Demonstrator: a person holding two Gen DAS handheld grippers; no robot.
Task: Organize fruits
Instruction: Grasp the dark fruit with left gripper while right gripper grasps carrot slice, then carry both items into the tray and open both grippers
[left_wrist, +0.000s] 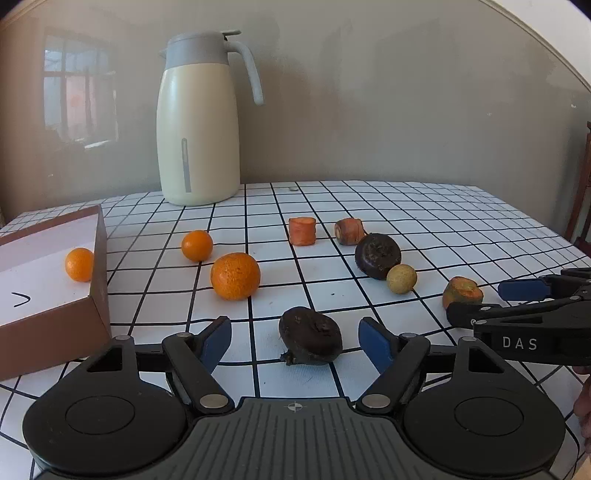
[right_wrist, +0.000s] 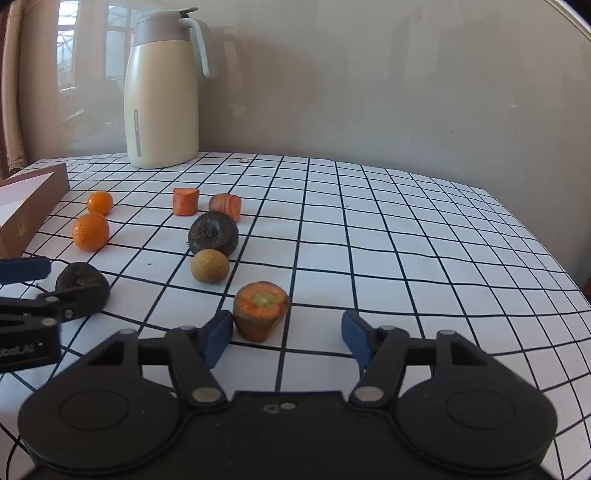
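The left claw (left_wrist: 295, 338) stands parted around a dark fruit (left_wrist: 310, 336) on the desk (left_wrist: 424, 229), pads clear. The right claw (right_wrist: 287, 334) is parted, one pad beside a carrot stub (right_wrist: 260, 310). The box (left_wrist: 55, 280), holding one orange (left_wrist: 79, 264), is cut off at the frame edge.

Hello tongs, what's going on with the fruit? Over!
Left tongs open around near dark round fruit, not gripping. Right tongs open at orange carrot stump. One small orange in brown cardboard box. Nothing blocking.

A dark root (left_wrist: 310, 336) lay between the left gripper (left_wrist: 294, 339) fingers; a box (left_wrist: 55, 295) stood leftward, a jug (left_wrist: 199, 125) beyond, one orange (left_wrist: 79, 264) apparently inside the box.
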